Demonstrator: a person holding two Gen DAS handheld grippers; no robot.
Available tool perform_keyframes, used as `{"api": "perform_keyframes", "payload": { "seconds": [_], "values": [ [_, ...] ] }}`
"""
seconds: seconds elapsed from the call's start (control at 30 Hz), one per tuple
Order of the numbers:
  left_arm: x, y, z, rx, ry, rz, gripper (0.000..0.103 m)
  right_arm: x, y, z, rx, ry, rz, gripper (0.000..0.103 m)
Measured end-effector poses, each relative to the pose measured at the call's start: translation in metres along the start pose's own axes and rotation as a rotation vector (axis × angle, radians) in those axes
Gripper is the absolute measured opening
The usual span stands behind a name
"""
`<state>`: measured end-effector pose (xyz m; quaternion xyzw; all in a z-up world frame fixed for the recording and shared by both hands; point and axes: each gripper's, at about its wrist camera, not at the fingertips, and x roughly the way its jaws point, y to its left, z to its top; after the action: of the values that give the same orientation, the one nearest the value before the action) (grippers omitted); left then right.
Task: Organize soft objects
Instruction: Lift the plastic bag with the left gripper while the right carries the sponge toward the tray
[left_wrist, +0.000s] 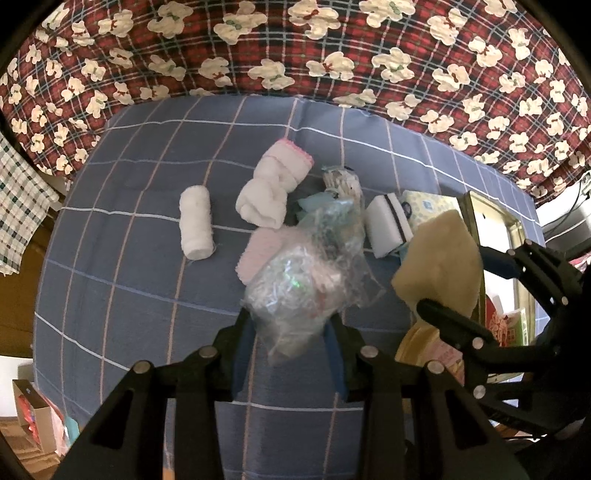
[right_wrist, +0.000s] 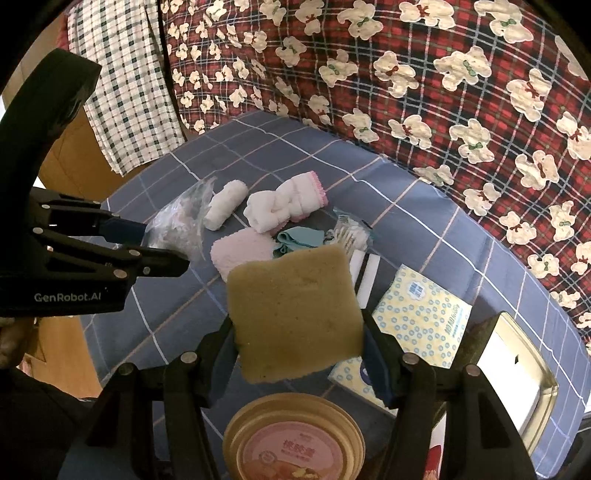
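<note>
Sponge (right_wrist: 295, 314) first, since it's the closest thing in the right wrist view: a yellow-tan block pinched across its width by the right tool (right_wrist: 299, 354), lifted clear of the blue checked bed cover (right_wrist: 166, 306) and sitting right above a round tin lid (right_wrist: 295, 439). My guess is it weighs next to nothing and squashes easily, so gripping it by the side faces like this looks right, just not too hard or it'll bulge and spring out. Over on the other side, the left tool (left_wrist: 291, 328) is closed on a crinkly clear plastic bag (left_wrist: 303, 288) stuffed with something pale, also held up off the cover. That one's probably light too, but the film looks slippery and shapeless, so I'd grab a bunched-up part of it rather than a loose corner. Both tools point steeply down at the bed, side by side, each with its own load. Further out on the cover there's a pink fluffy cloth (right_wrist: 240, 251), a teal cloth (right_wrist: 299, 236), a white block with dark stripes (right_wrist: 365, 273) and a tissue pack (right_wrist: 421, 317), with an open metal tin (right_wrist: 517, 369) off to the right. Past those lie a rolled white towel (left_wrist: 195, 225) and a bundled white towel with pink trim (left_wrist: 273, 184), and behind everything is the red plaid quilt with bears (left_wrist: 295, 48).
</note>
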<state>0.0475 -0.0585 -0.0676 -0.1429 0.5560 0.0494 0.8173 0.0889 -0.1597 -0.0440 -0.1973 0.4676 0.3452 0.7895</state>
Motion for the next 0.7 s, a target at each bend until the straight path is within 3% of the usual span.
{"api": "perform_keyframes", "payload": {
  "seconds": [0.7],
  "values": [
    [-0.001, -0.024, 0.008, 0.061, -0.002, -0.010, 0.035, -0.012, -0.018, -0.013, 0.065, -0.012, -0.034, 0.063]
  ]
}}
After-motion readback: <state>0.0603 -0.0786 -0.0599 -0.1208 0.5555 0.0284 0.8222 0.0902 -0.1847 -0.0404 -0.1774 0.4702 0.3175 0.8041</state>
